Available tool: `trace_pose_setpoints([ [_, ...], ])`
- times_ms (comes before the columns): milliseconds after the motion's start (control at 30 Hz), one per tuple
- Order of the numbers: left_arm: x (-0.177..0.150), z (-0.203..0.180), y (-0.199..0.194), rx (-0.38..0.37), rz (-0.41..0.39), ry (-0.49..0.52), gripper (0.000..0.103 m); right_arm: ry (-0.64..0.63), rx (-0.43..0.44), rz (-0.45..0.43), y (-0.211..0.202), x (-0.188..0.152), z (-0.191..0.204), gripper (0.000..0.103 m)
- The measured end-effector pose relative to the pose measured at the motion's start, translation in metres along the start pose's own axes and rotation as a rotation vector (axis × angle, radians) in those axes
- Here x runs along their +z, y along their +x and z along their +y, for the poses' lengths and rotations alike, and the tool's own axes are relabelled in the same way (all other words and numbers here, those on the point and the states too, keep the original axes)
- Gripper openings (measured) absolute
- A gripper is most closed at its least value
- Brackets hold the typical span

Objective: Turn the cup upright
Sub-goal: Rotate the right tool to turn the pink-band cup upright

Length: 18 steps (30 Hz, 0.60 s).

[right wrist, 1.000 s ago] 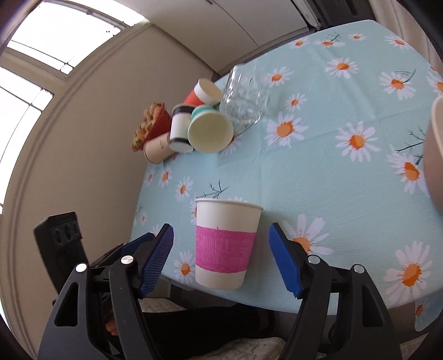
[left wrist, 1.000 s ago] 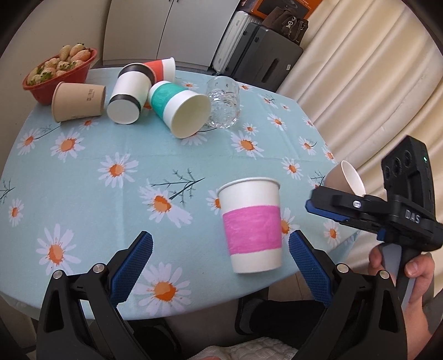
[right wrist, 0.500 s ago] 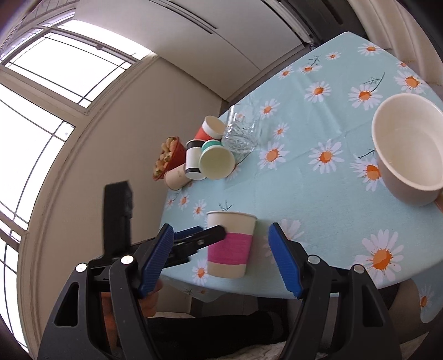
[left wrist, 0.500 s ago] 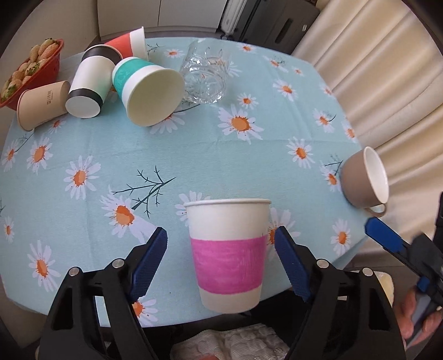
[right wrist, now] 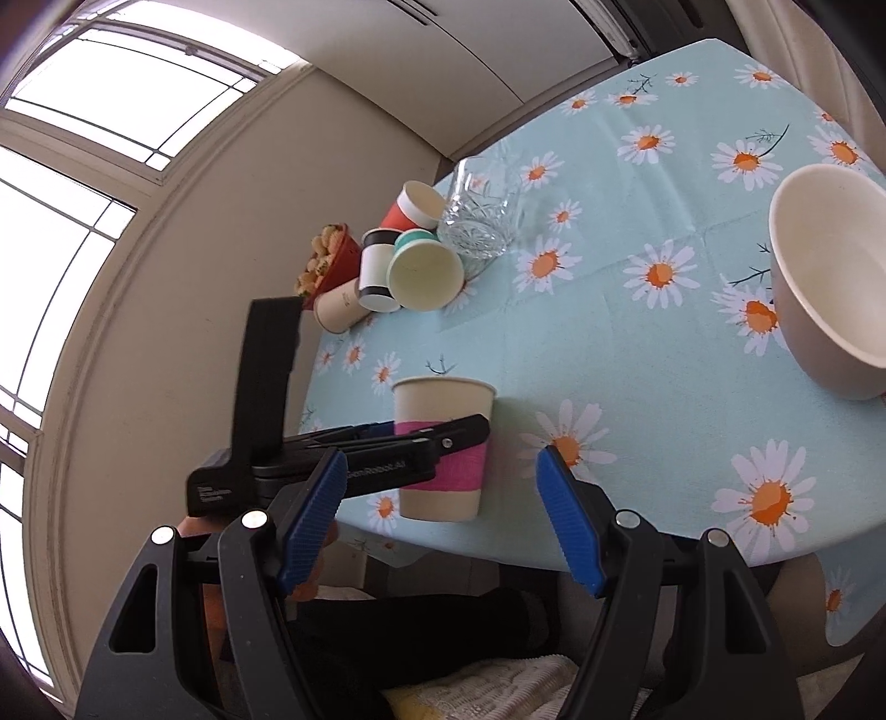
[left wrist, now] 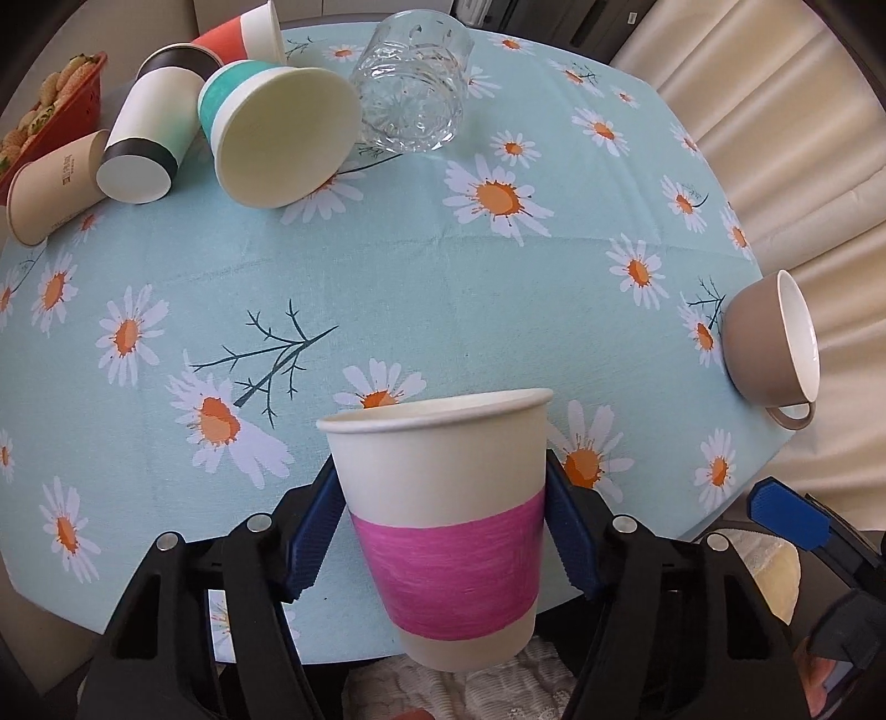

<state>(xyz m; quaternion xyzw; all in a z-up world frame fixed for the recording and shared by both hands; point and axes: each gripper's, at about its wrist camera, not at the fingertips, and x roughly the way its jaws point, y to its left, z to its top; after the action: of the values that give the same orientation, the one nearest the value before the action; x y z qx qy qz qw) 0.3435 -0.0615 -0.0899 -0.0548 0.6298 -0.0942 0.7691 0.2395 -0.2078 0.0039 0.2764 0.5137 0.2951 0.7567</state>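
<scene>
A white paper cup with a pink band (left wrist: 448, 520) stands upright at the near edge of the daisy tablecloth (left wrist: 421, 288). My left gripper (left wrist: 440, 531) is shut on the cup, its blue pads pressing both sides. In the right wrist view the cup (right wrist: 443, 459) shows with the left gripper's fingers (right wrist: 387, 443) around its band. My right gripper (right wrist: 437, 520) is open and empty, back from the table's edge, with the cup beyond it.
Several paper cups lie on their sides at the far left: teal (left wrist: 277, 138), black-banded (left wrist: 149, 144), tan (left wrist: 50, 188), red (left wrist: 243, 39). A glass tumbler (left wrist: 415, 94) lies tipped beside them. A brown mug (left wrist: 769, 343) lies at the right edge. A red snack bowl (left wrist: 50, 111) is far left.
My left gripper has moved forward around the pink-banded cup and closed on it. My right gripper has drawn back and away from the cup, staying open.
</scene>
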Motion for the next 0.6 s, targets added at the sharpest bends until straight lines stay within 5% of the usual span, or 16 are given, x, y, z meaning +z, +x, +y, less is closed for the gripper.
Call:
trace_pose_setpoints([
  [233,-0.005,0.004,-0.022,0.000,-0.085,0.004,0.066,0.005,-0.033,-0.020,-0.003,-0.002,-0.004,0.070],
  [600,-0.029,0.007,-0.078,0.088,-0.512,0.019,0.066,-0.025,-0.052,0.006,0.004,-0.006,0.001,0.071],
])
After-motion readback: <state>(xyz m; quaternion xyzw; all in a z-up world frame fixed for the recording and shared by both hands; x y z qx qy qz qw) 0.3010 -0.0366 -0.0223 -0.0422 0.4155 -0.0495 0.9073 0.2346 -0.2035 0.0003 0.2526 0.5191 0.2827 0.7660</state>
